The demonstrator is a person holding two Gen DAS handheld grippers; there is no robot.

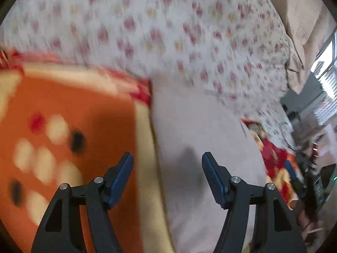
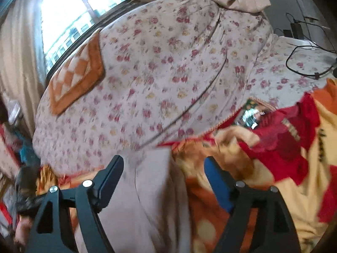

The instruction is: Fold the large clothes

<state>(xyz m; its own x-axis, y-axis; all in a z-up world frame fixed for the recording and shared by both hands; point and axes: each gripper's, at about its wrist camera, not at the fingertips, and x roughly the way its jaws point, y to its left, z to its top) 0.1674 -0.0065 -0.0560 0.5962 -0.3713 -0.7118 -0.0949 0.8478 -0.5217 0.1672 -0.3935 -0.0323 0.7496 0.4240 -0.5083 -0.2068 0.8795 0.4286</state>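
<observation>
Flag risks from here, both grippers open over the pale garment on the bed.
1. The left gripper straddles the pale garment right at the orange blanket's border; closing may pinch both.
2. The right gripper sits over the same seam, with a red cloth bunched close by; it could snag.
3. Both views are motion-blurred, so edge location is uncertain.

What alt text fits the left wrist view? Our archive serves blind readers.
An open left hand-held gripper hovers over a plain pale cloth lying on a bed, with an orange patterned blanket to its left. A floral sheet covers the bed beyond; the image is motion-blurred.
</observation>
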